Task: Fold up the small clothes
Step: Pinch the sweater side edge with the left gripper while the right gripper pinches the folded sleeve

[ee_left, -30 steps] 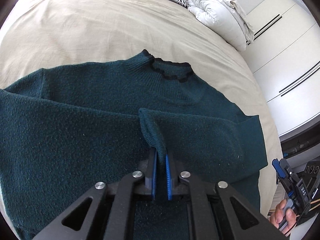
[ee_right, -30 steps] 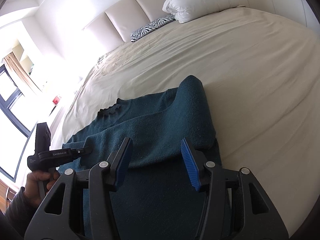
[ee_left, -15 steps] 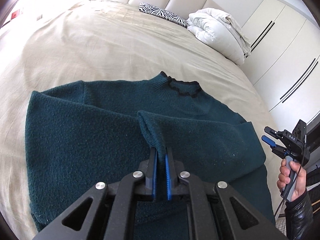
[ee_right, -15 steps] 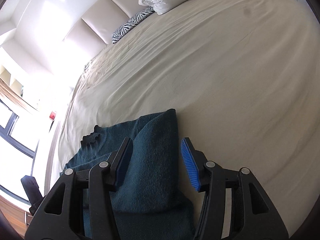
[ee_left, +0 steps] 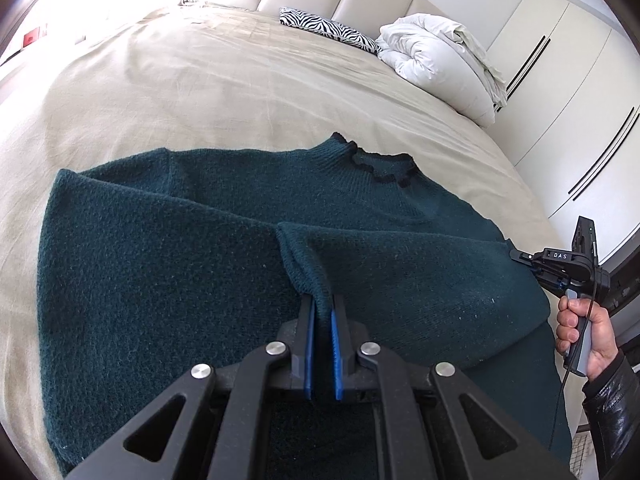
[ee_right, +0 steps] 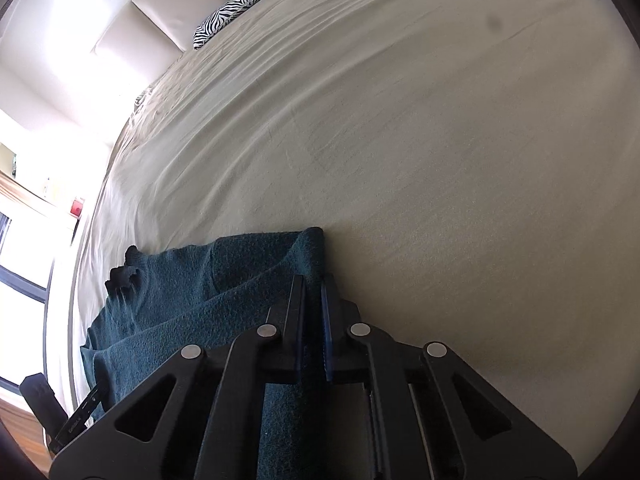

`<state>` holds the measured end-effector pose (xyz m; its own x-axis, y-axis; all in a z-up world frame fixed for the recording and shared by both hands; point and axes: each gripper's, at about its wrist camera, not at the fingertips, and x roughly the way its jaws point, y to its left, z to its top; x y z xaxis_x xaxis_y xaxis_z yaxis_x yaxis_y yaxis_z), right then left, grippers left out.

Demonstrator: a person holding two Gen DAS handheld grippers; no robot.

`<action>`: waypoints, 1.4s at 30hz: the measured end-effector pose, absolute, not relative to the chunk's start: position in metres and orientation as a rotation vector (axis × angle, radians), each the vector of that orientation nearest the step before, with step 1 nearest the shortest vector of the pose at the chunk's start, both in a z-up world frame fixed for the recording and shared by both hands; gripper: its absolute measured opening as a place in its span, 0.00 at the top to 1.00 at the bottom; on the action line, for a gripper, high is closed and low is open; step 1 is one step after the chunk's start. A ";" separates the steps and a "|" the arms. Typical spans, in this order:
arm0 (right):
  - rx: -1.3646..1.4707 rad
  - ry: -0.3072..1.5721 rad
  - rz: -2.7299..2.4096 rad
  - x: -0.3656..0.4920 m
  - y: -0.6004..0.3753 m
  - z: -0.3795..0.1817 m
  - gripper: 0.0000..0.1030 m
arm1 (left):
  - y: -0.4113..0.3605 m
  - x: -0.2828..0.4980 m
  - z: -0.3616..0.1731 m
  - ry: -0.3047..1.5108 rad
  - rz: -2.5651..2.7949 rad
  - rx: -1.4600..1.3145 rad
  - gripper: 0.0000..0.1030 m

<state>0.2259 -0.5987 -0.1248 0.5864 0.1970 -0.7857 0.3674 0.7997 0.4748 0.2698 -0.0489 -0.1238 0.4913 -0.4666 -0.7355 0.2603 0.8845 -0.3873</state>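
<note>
A dark teal sweater (ee_left: 180,260) lies flat on the bed, its black-trimmed collar (ee_left: 380,168) pointing away. My left gripper (ee_left: 320,308) is shut on the cuff of a sleeve (ee_left: 304,256) drawn across the sweater's chest. My right gripper (ee_right: 314,284) is shut on the folded outer edge of the sweater (ee_right: 180,280) at its right shoulder side. In the left wrist view the right gripper (ee_left: 528,264) touches that edge, held by a hand (ee_left: 580,332) in a black leather sleeve.
The beige bed sheet (ee_left: 200,80) stretches wide beyond the sweater. A zebra-print pillow (ee_left: 332,28) and a bundled white duvet (ee_left: 436,60) lie by the padded headboard (ee_right: 152,28). White wardrobe doors (ee_left: 580,80) stand right of the bed.
The right gripper came down to the sweater's right edge and its jaws closed on the fabric. The left gripper kept its hold on the sleeve cuff and shifted slightly.
</note>
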 end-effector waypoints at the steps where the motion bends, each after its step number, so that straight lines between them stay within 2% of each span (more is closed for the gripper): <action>1: 0.675 0.950 -0.110 0.225 -0.599 -0.127 0.95 | -0.048 0.271 -0.125 0.961 -0.450 -0.247 0.92; 7: 0.747 0.915 -0.061 0.203 -0.600 -0.115 0.88 | -0.046 0.271 -0.128 0.957 -0.458 -0.261 0.91; 11: 0.675 0.932 -0.026 0.169 -0.585 -0.096 0.69 | -0.047 0.268 -0.127 0.953 -0.448 -0.256 0.90; 13: 0.636 0.962 -0.023 0.155 -0.574 -0.092 0.55 | -0.047 0.267 -0.128 0.952 -0.442 -0.253 0.90; 16: 0.567 1.019 -0.005 0.147 -0.554 -0.097 0.56 | -0.049 0.266 -0.127 0.954 -0.437 -0.246 0.90; 18: 0.460 1.053 -0.007 0.149 -0.537 -0.102 0.72 | -0.049 0.266 -0.127 0.955 -0.438 -0.242 0.90; 19: 0.417 1.063 -0.021 0.150 -0.531 -0.105 0.83 | -0.049 0.266 -0.127 0.953 -0.439 -0.242 0.90; 20: 0.417 1.062 -0.034 0.150 -0.531 -0.106 0.88 | -0.048 0.265 -0.127 0.951 -0.440 -0.244 0.90; 22: 0.482 1.045 -0.044 0.143 -0.545 -0.111 0.90 | -0.047 0.264 -0.129 0.945 -0.442 -0.248 0.89; 30: 0.639 0.969 -0.028 0.134 -0.565 -0.133 0.90 | -0.042 0.260 -0.130 0.934 -0.449 -0.257 0.88; 32: 0.663 0.974 -0.054 0.131 -0.565 -0.123 0.84 | -0.041 0.257 -0.127 0.919 -0.441 -0.251 0.87; 38: 0.590 0.809 -0.022 0.131 -0.542 -0.067 0.84 | -0.041 0.257 -0.130 0.912 -0.434 -0.252 0.86; 42: 0.583 0.925 0.037 0.163 -0.528 -0.095 0.84 | -0.037 0.257 -0.130 0.915 -0.446 -0.269 0.85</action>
<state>0.1631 -0.5277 -0.0952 0.6129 0.2740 -0.7412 0.2137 0.8456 0.4893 0.2566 -0.0370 -0.1299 0.5283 -0.4801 -0.7003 0.2564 0.8765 -0.4075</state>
